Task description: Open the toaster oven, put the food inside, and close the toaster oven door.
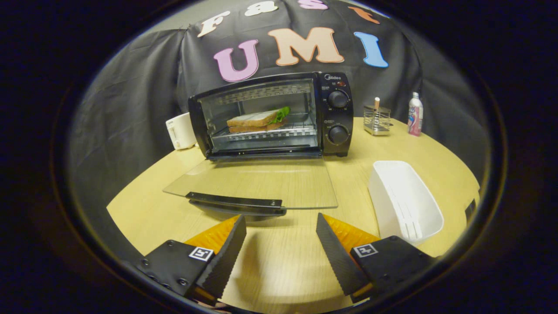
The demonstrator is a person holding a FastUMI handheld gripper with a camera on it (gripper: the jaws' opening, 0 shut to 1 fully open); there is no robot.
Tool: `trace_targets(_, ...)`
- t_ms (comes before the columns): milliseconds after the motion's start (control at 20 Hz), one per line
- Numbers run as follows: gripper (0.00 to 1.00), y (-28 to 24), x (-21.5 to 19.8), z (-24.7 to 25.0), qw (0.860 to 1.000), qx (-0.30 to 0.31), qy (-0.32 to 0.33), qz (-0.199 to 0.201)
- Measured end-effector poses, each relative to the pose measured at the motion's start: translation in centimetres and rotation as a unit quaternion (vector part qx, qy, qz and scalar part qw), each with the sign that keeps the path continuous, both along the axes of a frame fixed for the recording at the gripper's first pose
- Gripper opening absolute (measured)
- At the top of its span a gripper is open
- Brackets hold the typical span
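Observation:
A black toaster oven point(333, 114) stands at the back of the round wooden table point(144, 205). Its glass door point(257, 183) lies folded down flat toward me, with the dark handle point(235, 202) at its near edge. A sandwich point(258, 120) with green lettuce rests on the wire rack inside the oven. My gripper point(281, 220) is open over the table, just short of the door handle. Nothing is between its fingers.
A white oblong dish point(403, 198) sits right of the door, close to my right finger. A white toaster point(180, 131) stands left of the oven. A wire holder point(377, 120) and a bottle point(415, 114) stand at the back right.

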State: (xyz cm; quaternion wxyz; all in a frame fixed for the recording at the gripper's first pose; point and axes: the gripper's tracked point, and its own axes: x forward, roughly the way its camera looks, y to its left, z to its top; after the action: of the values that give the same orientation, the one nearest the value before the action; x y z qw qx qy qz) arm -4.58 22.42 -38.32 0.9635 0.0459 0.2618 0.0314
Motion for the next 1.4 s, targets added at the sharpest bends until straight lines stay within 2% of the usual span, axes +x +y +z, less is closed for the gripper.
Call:
trace_targets(300, 0.99, 0.0, 0.2, 1.0, 0.999, -0.024, -0.023, -0.003)
trace_targets(650, 0.99, 0.2, 1.5, 5.6, 0.997, -0.021, -0.078, -0.007)
trace_targets(900, 0.99, 0.3, 2.0, 6.7, 0.997, -0.031, -0.073, -0.001)
trace_targets(1150, 0.99, 0.4, 3.2, 9.4, 0.994, -0.033, -0.105, -0.005)
trace_targets(1300, 0.99, -1.1, 4.6, 8.9, 0.991, -0.081, -0.104, -0.031)
trace_targets(1400, 0.98, 0.4, 5.4, 8.1, 0.993, -0.056, -0.098, -0.021)
